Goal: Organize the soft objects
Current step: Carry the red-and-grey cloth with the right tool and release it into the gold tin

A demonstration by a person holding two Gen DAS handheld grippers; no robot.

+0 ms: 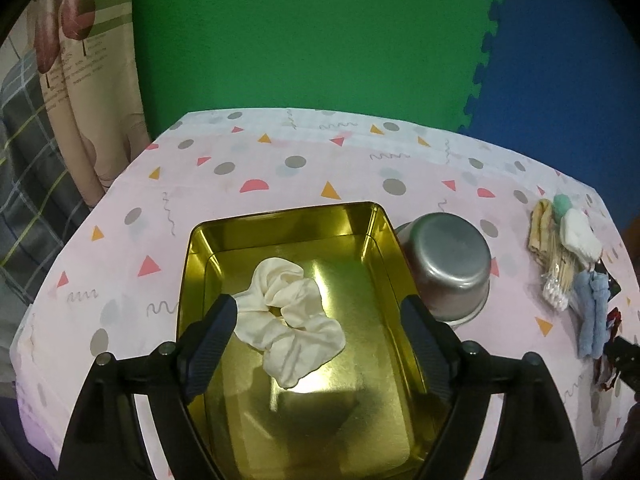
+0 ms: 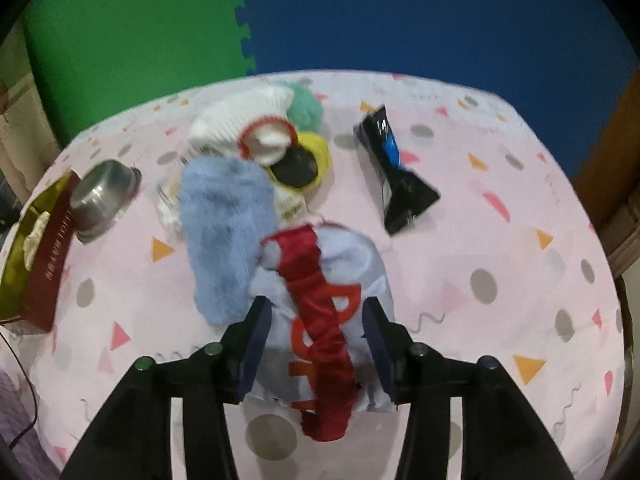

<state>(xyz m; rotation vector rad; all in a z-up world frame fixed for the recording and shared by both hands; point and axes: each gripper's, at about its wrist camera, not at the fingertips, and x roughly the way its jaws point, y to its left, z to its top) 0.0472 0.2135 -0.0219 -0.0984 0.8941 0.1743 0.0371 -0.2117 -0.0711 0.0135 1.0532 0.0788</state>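
Pink patterned tablecloth [image 1: 280, 168] covers the table. At its left edge, the gold tin [image 1: 192, 280] holds only a cream scrunchie [image 1: 288, 312]; the left gripper [image 1: 320, 344] hovers above, fingers apart. Rightward, blue sock [image 2: 224, 232], white sock [image 2: 240, 120] and pouch [image 2: 344, 264] remain unsorted, the right gripper [image 2: 316, 344] spread around the pouch.

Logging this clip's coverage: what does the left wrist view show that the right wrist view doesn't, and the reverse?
Left wrist only: the gold tin's inside, with a cream scrunchie lying flat between the open left gripper; also the cotton swabs.

Right wrist only: the open right gripper astride a pale cloth with a red band, plus a black packet and a yellow item.

Both: the tin, steel pot, blue sock, white sock, green ball, patterned tablecloth.
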